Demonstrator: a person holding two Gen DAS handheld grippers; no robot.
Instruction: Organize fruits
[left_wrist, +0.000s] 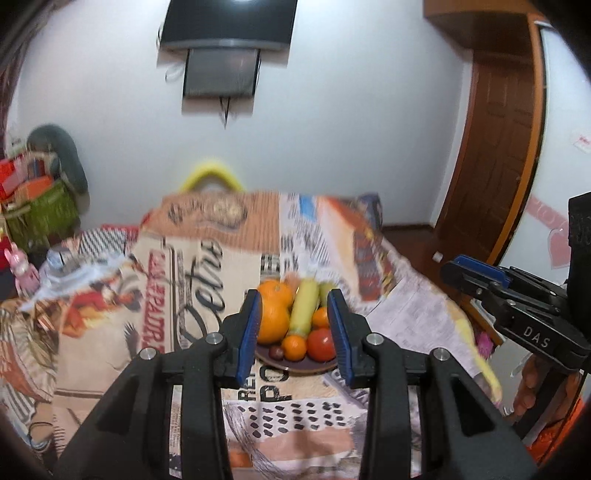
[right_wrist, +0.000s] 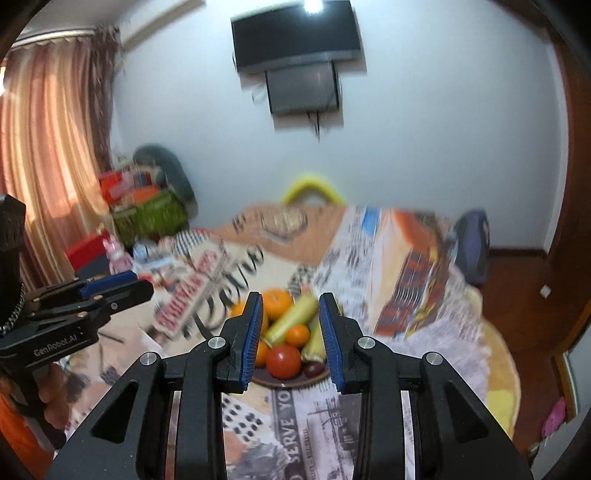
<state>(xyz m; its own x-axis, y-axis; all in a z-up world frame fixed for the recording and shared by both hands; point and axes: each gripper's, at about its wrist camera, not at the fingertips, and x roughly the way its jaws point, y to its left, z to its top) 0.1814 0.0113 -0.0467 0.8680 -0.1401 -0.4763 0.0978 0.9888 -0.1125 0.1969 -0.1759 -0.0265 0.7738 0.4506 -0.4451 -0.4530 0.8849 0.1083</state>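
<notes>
The fruits (left_wrist: 295, 321) lie heaped on a dark plate (left_wrist: 295, 365) at the table's (left_wrist: 406, 314) middle, dead ahead at twelve o'clock of both grippers; oranges, a tomato (right_wrist: 283, 362), long yellow-green pieces; the left gripper (left_wrist: 294, 334) and right gripper (right_wrist: 291, 339) hover short of it, fingers spread, holding nothing; gathered so, the heap fits sorting about to start or just finished; which step is in hand stays unsettled.

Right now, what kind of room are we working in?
Probably a living or dining room at home: a wall-mounted TV, a curtain, and a table under a printed tablecloth holding a plate of fruit.
</notes>
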